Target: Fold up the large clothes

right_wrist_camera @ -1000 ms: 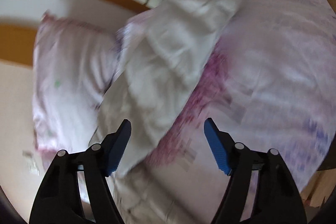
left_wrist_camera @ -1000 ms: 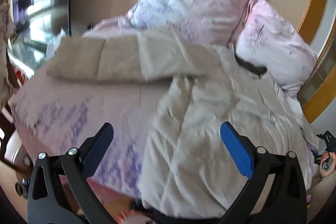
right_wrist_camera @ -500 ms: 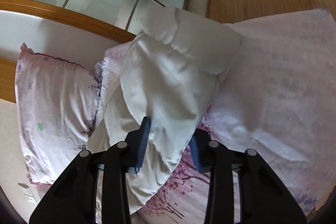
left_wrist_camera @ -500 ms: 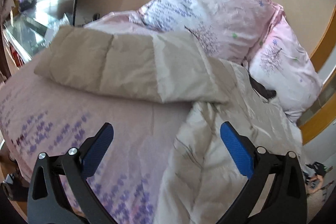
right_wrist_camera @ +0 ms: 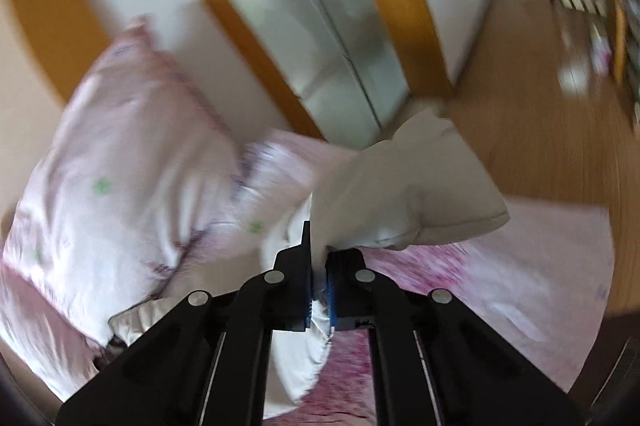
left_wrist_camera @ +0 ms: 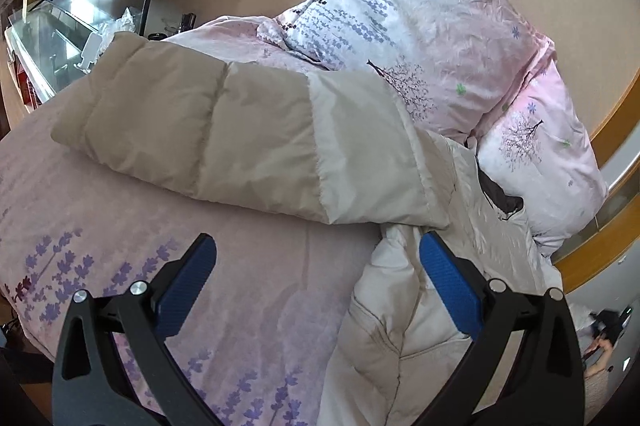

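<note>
**Right claw pinches a sleeve; left hangs spread over the bed**

A puffy jacket (left_wrist_camera: 404,322) lies across the bed (left_wrist_camera: 240,266), its body cream, one beige sleeve (left_wrist_camera: 208,122) stretched flat toward the far side, near two pillows (left_wrist_camera: 420,26). The left gripper (left_wrist_camera: 316,266) hovers above the sheet with its jaws wide apart and nothing between them. The right gripper (right_wrist_camera: 318,282) has its pads pressed together on the other sleeve (right_wrist_camera: 400,198), whose cuff end juts out ahead, raised off the bed. The jacket looks light, soft and springy, with a slick shell, so a shallow pinch may slip and folds will likely puff back. Best holds are probably at seams, cuffs or the hem, where the fabric is thin enough to bite firmly.
</note>
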Motion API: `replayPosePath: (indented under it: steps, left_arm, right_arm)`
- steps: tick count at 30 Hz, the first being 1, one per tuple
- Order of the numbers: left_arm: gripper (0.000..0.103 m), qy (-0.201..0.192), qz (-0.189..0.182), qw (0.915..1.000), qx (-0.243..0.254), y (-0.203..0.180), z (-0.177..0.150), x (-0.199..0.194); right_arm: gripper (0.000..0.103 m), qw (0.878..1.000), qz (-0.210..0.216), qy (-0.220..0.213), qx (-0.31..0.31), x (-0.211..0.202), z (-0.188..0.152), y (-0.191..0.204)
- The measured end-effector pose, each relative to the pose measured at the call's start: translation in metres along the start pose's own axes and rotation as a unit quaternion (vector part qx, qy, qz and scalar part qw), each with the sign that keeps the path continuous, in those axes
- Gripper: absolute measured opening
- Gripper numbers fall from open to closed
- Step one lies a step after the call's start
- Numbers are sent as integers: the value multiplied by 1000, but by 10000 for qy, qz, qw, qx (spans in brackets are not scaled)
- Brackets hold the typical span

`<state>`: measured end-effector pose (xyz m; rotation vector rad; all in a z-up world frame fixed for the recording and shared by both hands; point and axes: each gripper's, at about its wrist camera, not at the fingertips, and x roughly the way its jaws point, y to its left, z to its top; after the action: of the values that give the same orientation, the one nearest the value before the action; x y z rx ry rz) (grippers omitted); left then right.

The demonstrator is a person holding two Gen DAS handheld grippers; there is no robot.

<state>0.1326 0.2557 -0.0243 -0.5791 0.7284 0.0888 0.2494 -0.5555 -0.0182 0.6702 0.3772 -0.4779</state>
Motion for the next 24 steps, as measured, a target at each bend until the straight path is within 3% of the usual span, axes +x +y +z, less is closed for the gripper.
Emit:
replayPosePath:
  steps: [6,11,16,19,24]
  left_arm:
    - [101,-56,-80,9999,-106,7,4,-4]
    - [101,-134,-9,9998,-114,14,6,-9]
    - [101,-202,59,9997,-114,18,7,-13]
    - [101,-206,84,9996,-175,22,7,-15]
    - [101,-207,111,9995,-214,26,7,-17]
  right_arm:
    - [5,9877,691,-567,-1280,-45,-10,104]
    - [5,9700,1401,-542,-1912,-71,-37,170]
    - [5,9391,2166,-153,-2663,-88,-87,240]
    - [5,9134,2455,407,-3222,-86,-136,281]
    - [5,8757,1971,1318,-4207,-48,-222,325]
